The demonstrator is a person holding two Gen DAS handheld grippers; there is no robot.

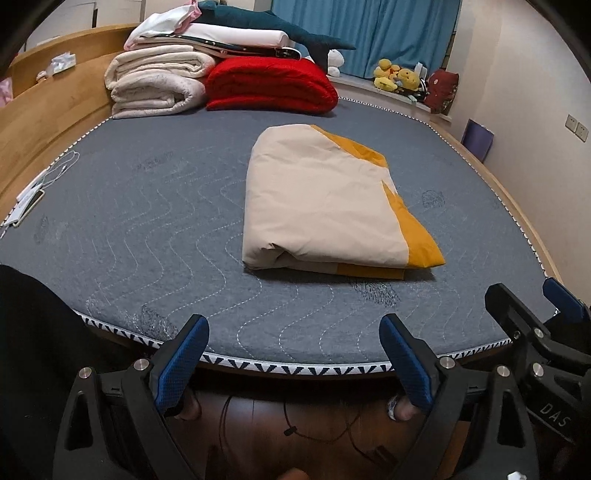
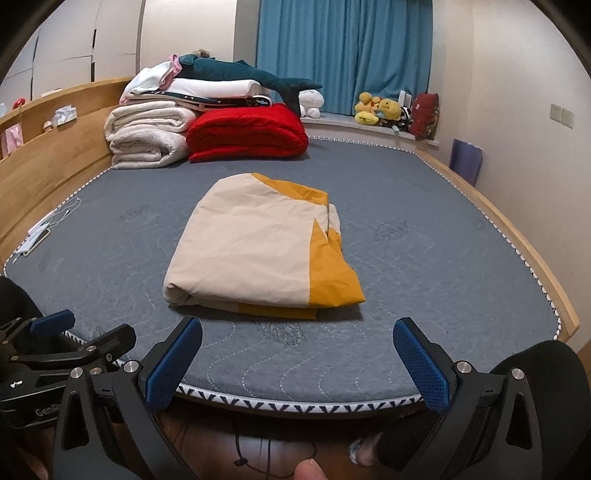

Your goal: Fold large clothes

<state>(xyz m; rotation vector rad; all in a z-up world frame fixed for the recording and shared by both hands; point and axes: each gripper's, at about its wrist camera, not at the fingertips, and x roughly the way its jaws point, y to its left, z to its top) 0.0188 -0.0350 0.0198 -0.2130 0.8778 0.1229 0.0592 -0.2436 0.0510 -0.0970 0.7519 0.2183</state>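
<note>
A beige and yellow garment (image 1: 325, 206) lies folded into a thick rectangle on the grey mattress (image 1: 147, 221); it also shows in the right wrist view (image 2: 255, 247). My left gripper (image 1: 295, 354) is open and empty, held over the mattress's near edge, short of the garment. My right gripper (image 2: 299, 358) is open and empty, also at the near edge, apart from the garment. The right gripper shows at the right edge of the left wrist view (image 1: 532, 317), and the left gripper at the left edge of the right wrist view (image 2: 74, 332).
Folded white blankets (image 1: 155, 81), a red blanket (image 1: 269, 85) and a plush shark (image 1: 266, 26) are stacked at the bed's far end. A phone with cable (image 1: 33, 199) lies at the left edge. A wooden frame (image 1: 44, 122) surrounds the bed. Plush toys (image 2: 380, 109) sit on the sill.
</note>
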